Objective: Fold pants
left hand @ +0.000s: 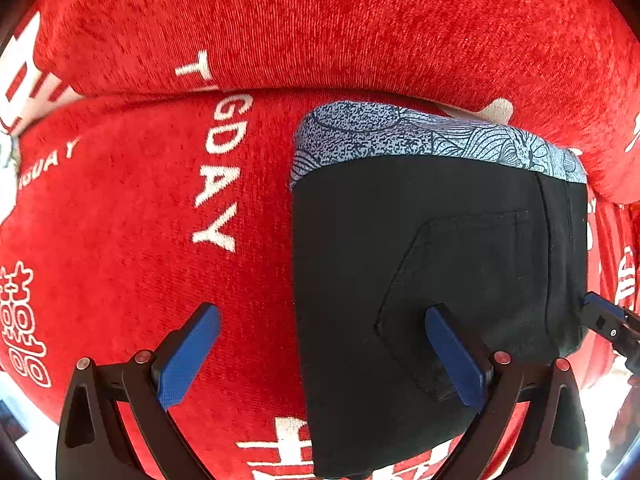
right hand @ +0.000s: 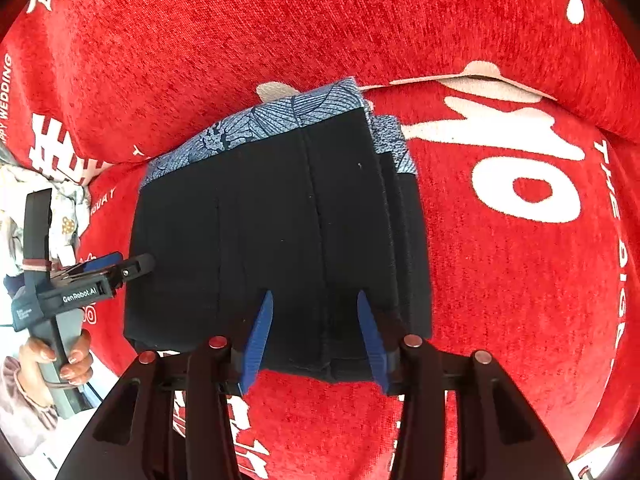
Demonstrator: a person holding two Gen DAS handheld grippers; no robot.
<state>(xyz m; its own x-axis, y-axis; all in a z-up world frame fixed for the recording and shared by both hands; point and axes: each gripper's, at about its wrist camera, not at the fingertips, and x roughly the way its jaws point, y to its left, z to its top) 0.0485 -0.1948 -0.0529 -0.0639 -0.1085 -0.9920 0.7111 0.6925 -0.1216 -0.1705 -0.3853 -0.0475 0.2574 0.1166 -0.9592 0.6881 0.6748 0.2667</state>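
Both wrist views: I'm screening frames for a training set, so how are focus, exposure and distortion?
Left wrist view: strong fisheye bending, dark corners, blown-out white at the lower edges, black pants nearly detail-free, only faint pocket stitching. Right wrist view: same bending, sharp in the middle, white glare lower left by the hand.

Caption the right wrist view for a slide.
Right gripper open above folded black pants on a red cover.
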